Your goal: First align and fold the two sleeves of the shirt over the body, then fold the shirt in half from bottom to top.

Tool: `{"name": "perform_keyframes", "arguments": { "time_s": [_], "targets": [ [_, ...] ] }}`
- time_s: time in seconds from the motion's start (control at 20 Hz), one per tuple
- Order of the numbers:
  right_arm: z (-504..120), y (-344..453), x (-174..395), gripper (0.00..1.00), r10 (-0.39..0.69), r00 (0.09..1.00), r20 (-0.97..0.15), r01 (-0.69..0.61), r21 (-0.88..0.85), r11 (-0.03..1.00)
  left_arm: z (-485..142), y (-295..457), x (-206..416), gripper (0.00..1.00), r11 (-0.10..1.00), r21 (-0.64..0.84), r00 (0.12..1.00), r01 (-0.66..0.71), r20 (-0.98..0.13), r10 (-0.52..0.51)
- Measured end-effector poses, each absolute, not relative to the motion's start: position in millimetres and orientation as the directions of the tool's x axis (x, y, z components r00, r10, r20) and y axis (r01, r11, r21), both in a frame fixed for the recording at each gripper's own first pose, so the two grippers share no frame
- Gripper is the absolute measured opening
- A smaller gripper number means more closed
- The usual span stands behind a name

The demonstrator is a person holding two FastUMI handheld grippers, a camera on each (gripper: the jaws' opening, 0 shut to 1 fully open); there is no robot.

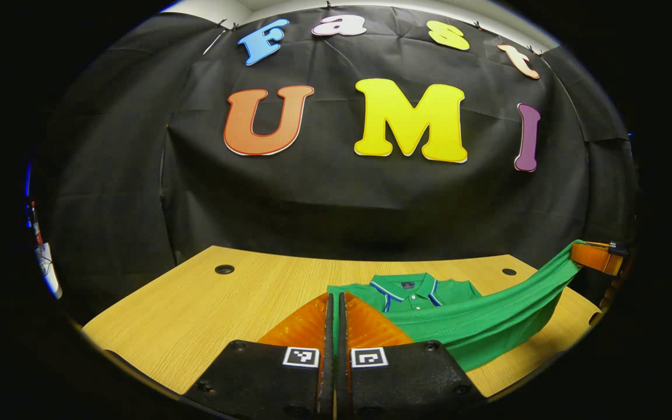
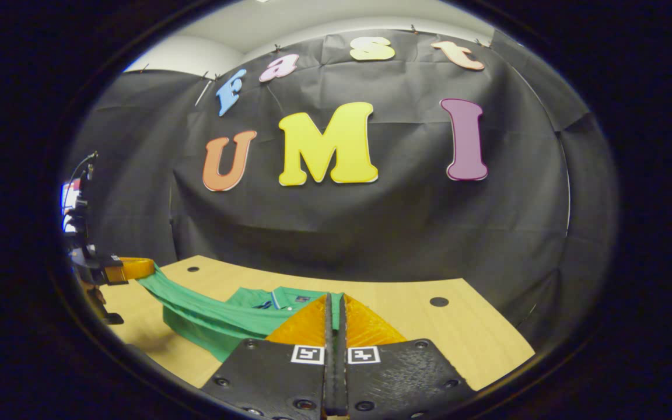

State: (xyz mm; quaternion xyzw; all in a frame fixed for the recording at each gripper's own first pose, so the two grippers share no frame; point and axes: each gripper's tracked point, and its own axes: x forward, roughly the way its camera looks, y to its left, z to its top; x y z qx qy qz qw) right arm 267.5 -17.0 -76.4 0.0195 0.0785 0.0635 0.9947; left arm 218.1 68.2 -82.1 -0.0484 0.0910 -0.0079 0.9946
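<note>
Left gripper view, wooden table [image 1: 196, 315], black cloth wall [image 1: 324, 198], both grippers' jaws clamped on green shirt [image 1: 487, 321].

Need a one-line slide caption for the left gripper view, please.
Left gripper shut on the green shirt's hem, lifted taut toward the right gripper above the wooden table.

Not much to read here, honestly. The only printed signs are sitting on the tools. The left tool [image 1: 336, 295] is carrying two small square black-and-white coded markers [image 1: 301, 357] on its dark body, one on each side of the slit. The right tool [image 2: 336, 296] is wearing a matching pair of squares [image 2: 312, 354]. They're just showing block patterns, no letters or numbers. The green shirt [image 1: 476, 326] is showing a tiny dark tag [image 1: 408, 285] inside the collar, but it's coming out too small to make out.
</note>
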Motion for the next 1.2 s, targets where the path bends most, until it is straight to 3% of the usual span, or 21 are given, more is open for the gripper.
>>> {"name": "perform_keyframes", "arguments": {
  "time_s": [0.6,0.75,1.0,1.2],
  "targets": [
    [-107.3,-14.1,456.6,0.00,0.035,0.983,-0.181,-0.034,0.009,0.999,-103.7,71.3,394.8,0.07,0.997,-0.073,0.981,0.020,-0.190,-0.034],
    [-131.8,-7.4,479.2,0.00,0.044,0.973,-0.227,-0.030,0.062,0.998,-133.1,73.4,425.0,0.07,0.999,-0.045,0.973,0.016,-0.228,-0.026],
    [-145.4,-12.0,504.0,0.01,-0.019,0.982,-0.189,0.016,-0.019,1.000,-164.9,69.6,444.5,0.08,0.998,-0.055,0.967,0.028,-0.251,-0.041],
    [-160.5,-11.0,508.4,0.05,-0.043,0.977,-0.210,0.033,-0.053,0.998,-178.2,76.8,445.2,0.18,0.999,-0.051,0.963,0.005,-0.267,-0.018]
  ]
}}
